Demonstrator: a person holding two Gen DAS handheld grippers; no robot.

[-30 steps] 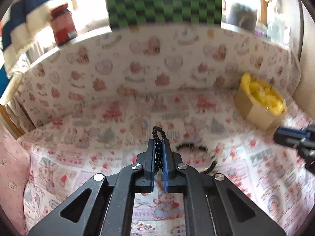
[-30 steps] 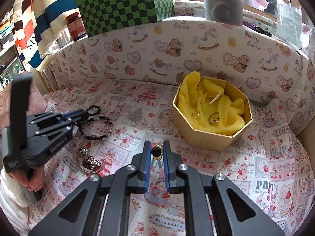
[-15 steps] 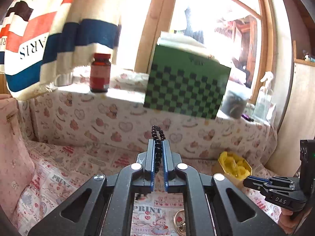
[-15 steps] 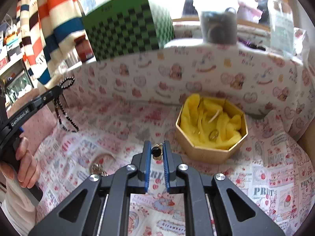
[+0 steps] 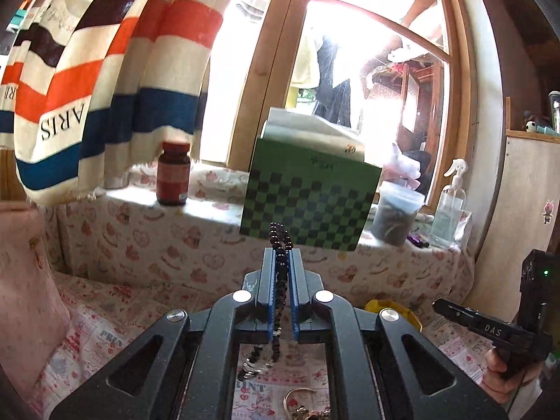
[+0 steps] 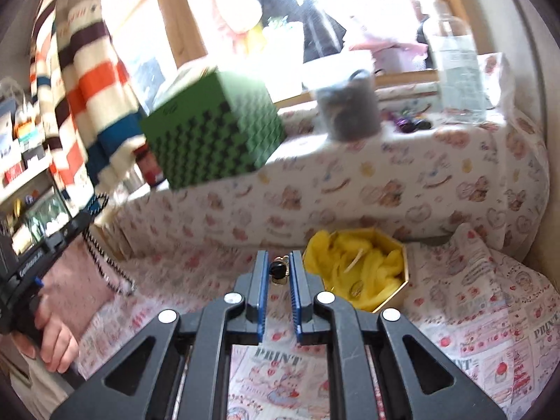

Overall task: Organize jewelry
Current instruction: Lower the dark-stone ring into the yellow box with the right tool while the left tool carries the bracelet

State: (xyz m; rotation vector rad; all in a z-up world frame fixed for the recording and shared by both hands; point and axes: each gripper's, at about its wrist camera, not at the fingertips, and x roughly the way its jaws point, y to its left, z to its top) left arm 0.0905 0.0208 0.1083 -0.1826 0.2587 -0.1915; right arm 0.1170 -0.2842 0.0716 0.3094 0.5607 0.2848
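My left gripper [image 5: 281,255] is shut on a black beaded bracelet [image 5: 279,241], lifted high; the beads stick out past the tips and hang below. It also shows at the left of the right wrist view [image 6: 78,215] with the bracelet [image 6: 105,255] dangling. My right gripper [image 6: 279,262] is shut on a ring with a black stone [image 6: 279,270], raised above the bed to the left of the octagonal box with yellow cloth [image 6: 360,273]. A ring [image 6: 356,286] lies in the box. The right gripper shows at the right of the left wrist view [image 5: 451,309].
A green checkered box [image 5: 308,203], a red jar [image 5: 173,178], a grey tub [image 5: 397,217] and a spray bottle [image 5: 451,203] stand on the ledge. More jewelry [image 5: 302,407] lies on the printed bed cover [image 6: 490,332]. A striped towel [image 5: 105,70] hangs at the left.
Both grippers have risen and tilted up from the bed, each keeping its piece. The left lifted the bracelet clear of the cover; the right moved up with the ring.
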